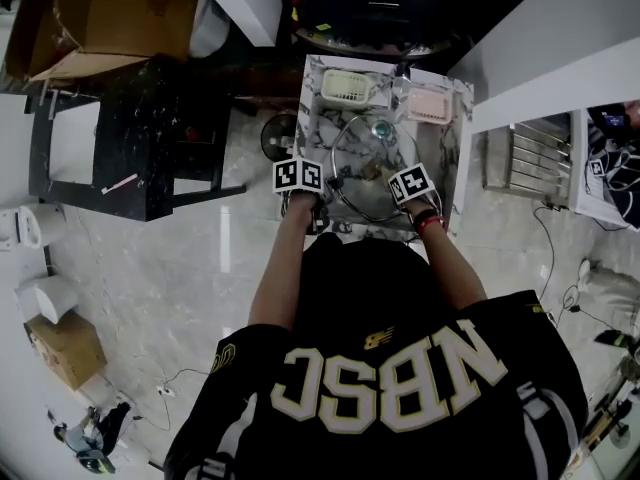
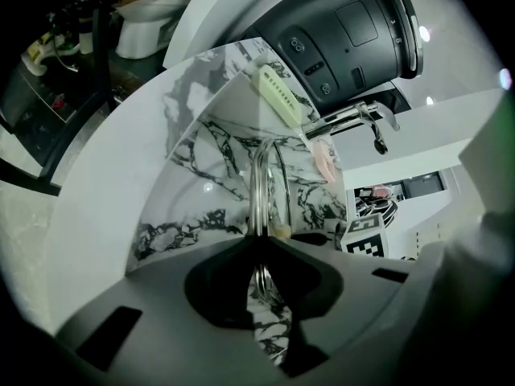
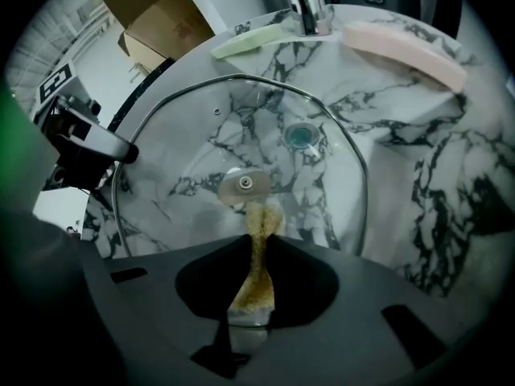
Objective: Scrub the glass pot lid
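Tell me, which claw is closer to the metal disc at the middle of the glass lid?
Right. The right claw holds its scrub pad just beside the disc; the left claw grips the lid's rim, farther off.
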